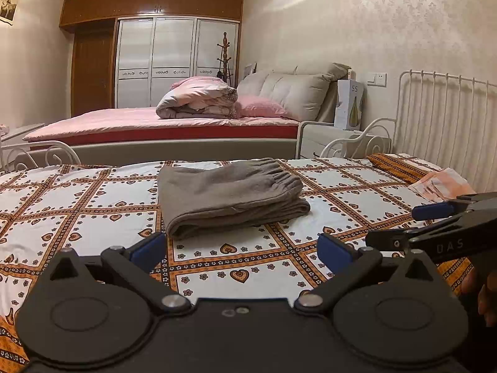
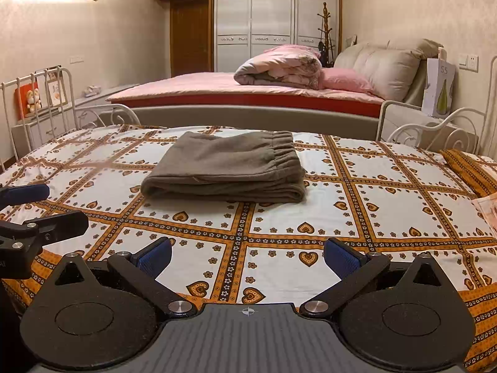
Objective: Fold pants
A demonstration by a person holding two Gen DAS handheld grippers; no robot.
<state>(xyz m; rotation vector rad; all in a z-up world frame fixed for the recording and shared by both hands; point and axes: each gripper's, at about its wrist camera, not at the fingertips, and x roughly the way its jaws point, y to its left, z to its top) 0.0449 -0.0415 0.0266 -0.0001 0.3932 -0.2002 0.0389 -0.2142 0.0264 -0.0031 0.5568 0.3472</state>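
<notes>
Grey-brown pants (image 1: 230, 195) lie folded in a compact stack on the patterned bedspread (image 1: 93, 205), elastic waistband at the far right. They also show in the right wrist view (image 2: 226, 168). My left gripper (image 1: 242, 250) is open and empty, hovering just short of the stack's near edge. My right gripper (image 2: 248, 256) is open and empty, held back from the pants over the bedspread (image 2: 372, 205). Each gripper shows at the edge of the other's view: the right one (image 1: 400, 225), the left one (image 2: 59, 206).
A white metal bed frame (image 1: 447, 115) rises at the right. An orange pillow (image 1: 400, 166) and a folded pink cloth (image 1: 441, 186) lie at the bed's right end. A pink bed (image 2: 248, 90) with a rolled quilt stands behind.
</notes>
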